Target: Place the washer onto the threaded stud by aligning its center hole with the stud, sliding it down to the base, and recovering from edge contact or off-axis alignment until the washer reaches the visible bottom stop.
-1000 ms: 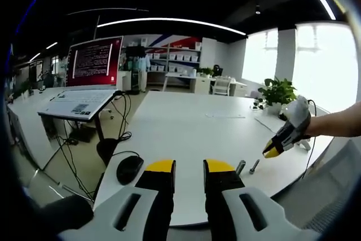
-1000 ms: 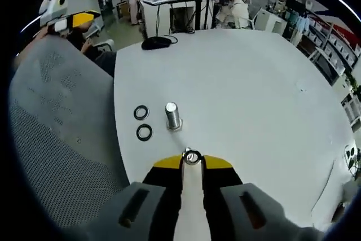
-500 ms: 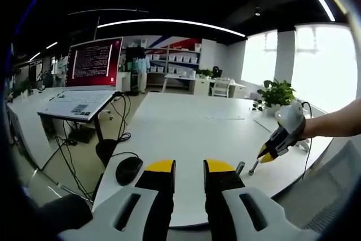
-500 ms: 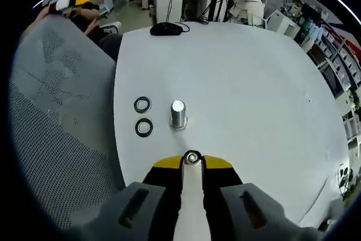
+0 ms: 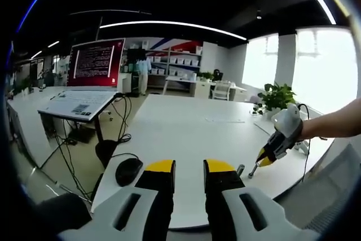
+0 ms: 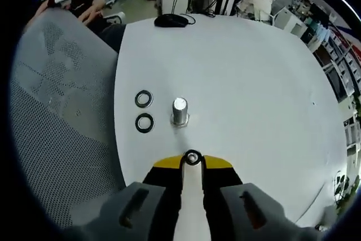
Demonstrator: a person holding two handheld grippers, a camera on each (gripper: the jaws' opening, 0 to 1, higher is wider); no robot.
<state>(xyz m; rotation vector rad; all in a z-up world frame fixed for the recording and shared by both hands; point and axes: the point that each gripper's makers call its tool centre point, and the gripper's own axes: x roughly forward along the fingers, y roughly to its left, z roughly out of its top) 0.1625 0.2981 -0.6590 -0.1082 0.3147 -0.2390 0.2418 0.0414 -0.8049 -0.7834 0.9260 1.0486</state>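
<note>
Your right gripper (image 6: 192, 161) pinches a washer (image 6: 192, 157) at its yellow tips, held above the white table (image 6: 254, 94), short of the upright threaded stud (image 6: 180, 110). Two spare washers (image 6: 144, 111) lie flat just left of the stud (apart from it). Your left gripper (image 5: 189, 167) hovers off the table edge, jaws slightly parted, holding nothing, near a black mouse (image 5: 129, 170).
</note>
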